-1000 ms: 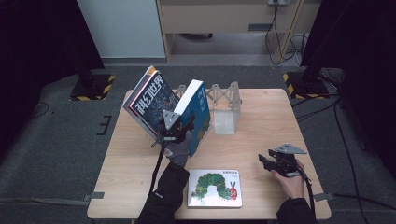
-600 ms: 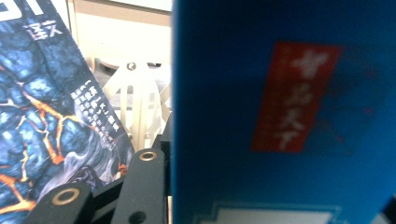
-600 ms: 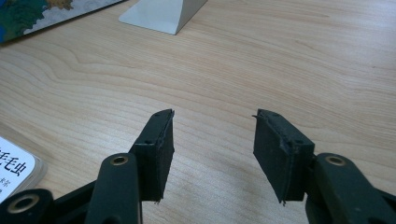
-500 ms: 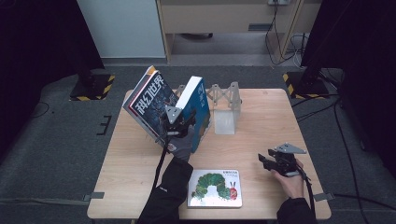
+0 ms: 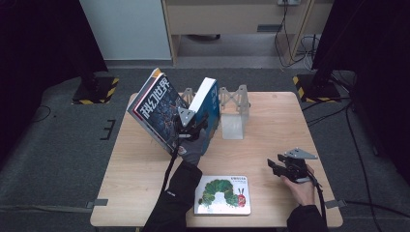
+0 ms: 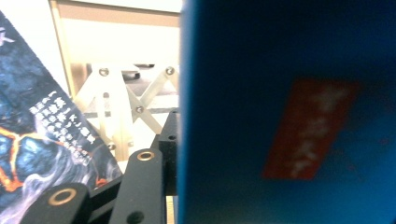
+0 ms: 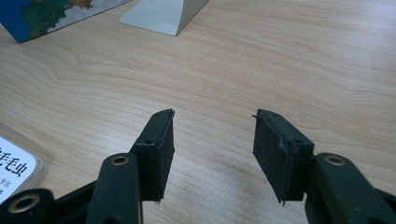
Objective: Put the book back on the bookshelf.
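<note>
Left gripper [image 5: 193, 126] is clamped on the blue book [image 5: 207, 104], which stands upright at the table's 12 o'clock, against the wooden rack [image 5: 237, 101]; the cover fills the 3 o'clock side of the left gripper view. The dark sci-fi book [image 5: 157, 108] leans just beside it at 9 o'clock. Right gripper [image 5: 274, 166] rests at 4 o'clock, jaws apart and empty, well away. Left hand is nearer; the book's long axis runs vertical.

2 books lean by a rack at the table's 12 o'clock.
The thick book [image 5: 209, 99] stands just left of the rack [image 5: 235, 104]; the large book [image 5: 157, 108] leans at its 9 o'clock. The picture book [image 5: 223, 194] lies flat at 6 o'clock, near the table [image 5: 270, 125] edge.
</note>
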Motion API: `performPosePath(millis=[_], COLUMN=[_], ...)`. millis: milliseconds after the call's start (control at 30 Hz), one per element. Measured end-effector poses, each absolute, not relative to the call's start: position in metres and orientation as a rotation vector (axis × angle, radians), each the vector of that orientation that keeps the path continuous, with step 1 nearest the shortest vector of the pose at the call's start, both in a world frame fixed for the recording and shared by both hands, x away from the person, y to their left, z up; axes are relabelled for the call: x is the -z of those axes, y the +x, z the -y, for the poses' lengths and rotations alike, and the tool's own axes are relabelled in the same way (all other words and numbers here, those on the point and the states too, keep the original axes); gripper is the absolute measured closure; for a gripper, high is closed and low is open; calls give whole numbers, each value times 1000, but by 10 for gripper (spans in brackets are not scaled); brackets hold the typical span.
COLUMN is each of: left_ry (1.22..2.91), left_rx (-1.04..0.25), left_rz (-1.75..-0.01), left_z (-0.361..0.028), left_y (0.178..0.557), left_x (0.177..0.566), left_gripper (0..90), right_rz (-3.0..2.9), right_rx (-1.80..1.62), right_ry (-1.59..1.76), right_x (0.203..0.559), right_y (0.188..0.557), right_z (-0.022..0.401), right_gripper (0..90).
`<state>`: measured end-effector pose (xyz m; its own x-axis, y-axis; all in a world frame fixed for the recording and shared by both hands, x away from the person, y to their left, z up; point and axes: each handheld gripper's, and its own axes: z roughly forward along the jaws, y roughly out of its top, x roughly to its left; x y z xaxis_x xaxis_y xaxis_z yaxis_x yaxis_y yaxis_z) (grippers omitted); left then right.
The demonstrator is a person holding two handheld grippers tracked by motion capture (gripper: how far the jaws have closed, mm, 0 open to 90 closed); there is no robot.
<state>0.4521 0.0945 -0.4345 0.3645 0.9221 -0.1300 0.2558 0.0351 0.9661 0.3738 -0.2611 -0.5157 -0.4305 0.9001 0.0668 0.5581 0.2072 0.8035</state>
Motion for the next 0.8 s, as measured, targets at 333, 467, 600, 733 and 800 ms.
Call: performPosePath(millis=[333, 467, 600, 733, 800], left_ry=[1482, 1481, 1478, 1462, 1455], left_rx=[-698, -687, -691, -702, -720], left_rz=[-1057, -1053, -1054, -1082, -1098], left_z=[-104, -108, -107, -103, -102], left_y=[431, 426, 424, 423, 422], left_x=[450, 454, 455, 454, 454], left_gripper=[555, 560, 570, 583, 590], right_rz=[-2072, -2074, -2073, -2071, -2070], right_rx=[-1095, -1092, -1090, -1092, -1092], right_ry=[1348, 1350, 1350, 1346, 1347], right_x=[516, 516, 516, 516, 516], right_y=[374, 373, 373, 373, 374], right_z=[261, 260, 261, 261, 261], right_gripper=[479, 479, 479, 479, 480])
